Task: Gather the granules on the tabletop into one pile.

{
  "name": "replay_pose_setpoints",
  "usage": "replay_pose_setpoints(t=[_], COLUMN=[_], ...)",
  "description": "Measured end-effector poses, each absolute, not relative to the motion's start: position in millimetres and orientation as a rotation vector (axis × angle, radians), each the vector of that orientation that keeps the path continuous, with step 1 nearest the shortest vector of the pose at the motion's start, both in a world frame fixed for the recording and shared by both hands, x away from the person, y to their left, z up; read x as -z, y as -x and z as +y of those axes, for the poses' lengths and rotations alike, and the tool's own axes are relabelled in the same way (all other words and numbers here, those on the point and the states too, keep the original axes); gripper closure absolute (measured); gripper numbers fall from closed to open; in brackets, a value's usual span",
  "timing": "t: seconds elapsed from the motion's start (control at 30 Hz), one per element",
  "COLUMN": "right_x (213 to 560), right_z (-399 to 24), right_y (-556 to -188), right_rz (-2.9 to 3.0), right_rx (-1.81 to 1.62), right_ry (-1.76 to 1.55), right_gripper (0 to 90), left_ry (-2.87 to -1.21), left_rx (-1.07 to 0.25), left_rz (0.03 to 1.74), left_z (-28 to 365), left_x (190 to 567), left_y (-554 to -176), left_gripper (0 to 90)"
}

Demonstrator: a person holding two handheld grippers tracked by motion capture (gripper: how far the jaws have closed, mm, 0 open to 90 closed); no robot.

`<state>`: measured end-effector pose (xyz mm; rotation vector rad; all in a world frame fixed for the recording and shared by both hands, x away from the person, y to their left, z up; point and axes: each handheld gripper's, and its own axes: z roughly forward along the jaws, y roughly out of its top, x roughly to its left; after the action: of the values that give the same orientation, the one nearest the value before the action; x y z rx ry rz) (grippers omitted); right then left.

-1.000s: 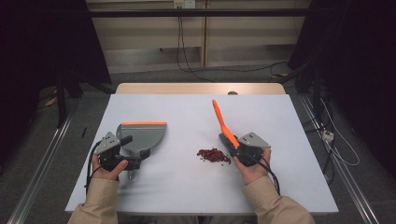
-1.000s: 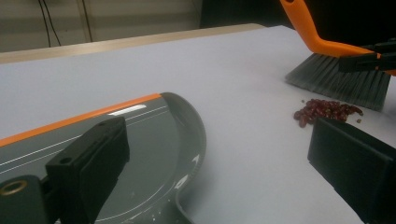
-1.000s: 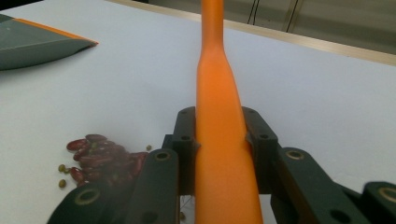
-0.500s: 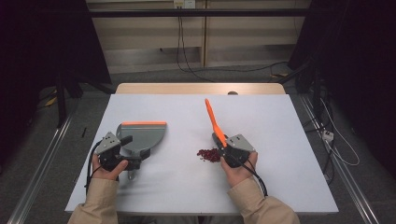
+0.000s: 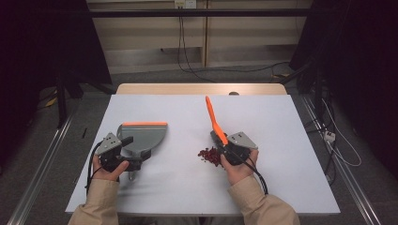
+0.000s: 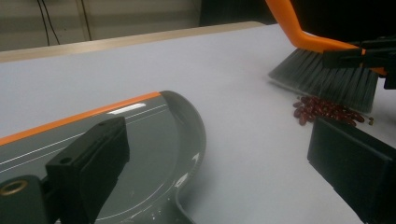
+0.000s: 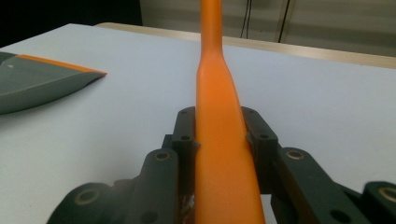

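A grey dustpan (image 5: 143,136) with an orange front lip lies on the white table's left half, and its body (image 6: 154,154) sits below my left gripper (image 5: 130,151). That gripper (image 6: 219,140) is open. One jaw stands over the pan and the other beside its rim, clear of it. A small heap of red beans (image 5: 210,156) lies mid-table. My right gripper (image 5: 220,140) is shut on the orange handle (image 7: 219,116) of a hand brush. The handle (image 5: 213,119) slants up and away. The grey bristles (image 6: 327,79) rest on the table just behind the beans (image 6: 327,111).
The white tabletop (image 5: 281,122) sits on a wooden table whose far edge (image 5: 202,88) shows behind it. Cables (image 5: 187,61) run along the floor beyond, and a metal rail (image 5: 42,173) lies on the floor to the left. A cable trails from each gripper toward the sleeves.
My right gripper has moved left with the brush, bringing the bristles up to the bean heap. The left gripper and dustpan have stayed put.
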<state>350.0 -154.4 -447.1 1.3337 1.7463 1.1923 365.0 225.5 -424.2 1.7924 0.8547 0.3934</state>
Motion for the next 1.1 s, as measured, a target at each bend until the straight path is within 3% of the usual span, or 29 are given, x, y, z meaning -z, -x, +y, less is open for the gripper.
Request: replay_pose_setpoints(t=[0.33,0.77,1.1], right_x=[448.9,446.4,435.1], right_z=[-177.1,-159.7,-183.6], right_y=[-334.7,-340.8,-337.5], right_rz=[1.745,1.785,1.784], right_rx=[-1.140,-1.221,-1.269], right_ry=[-1.349,-1.311,-1.280], right_gripper=[70.9,70.9,70.8], left_ry=[-1.794,-1.794,-1.804], left_rx=[-0.391,-0.394,-0.394], left_rz=[0.854,0.855,0.884], left_z=[224.0,225.2,226.7], left_x=[424.2,423.8,417.5], left_y=[-364.6,-364.7,-362.4], left_gripper=[5.6,5.7,5.0])
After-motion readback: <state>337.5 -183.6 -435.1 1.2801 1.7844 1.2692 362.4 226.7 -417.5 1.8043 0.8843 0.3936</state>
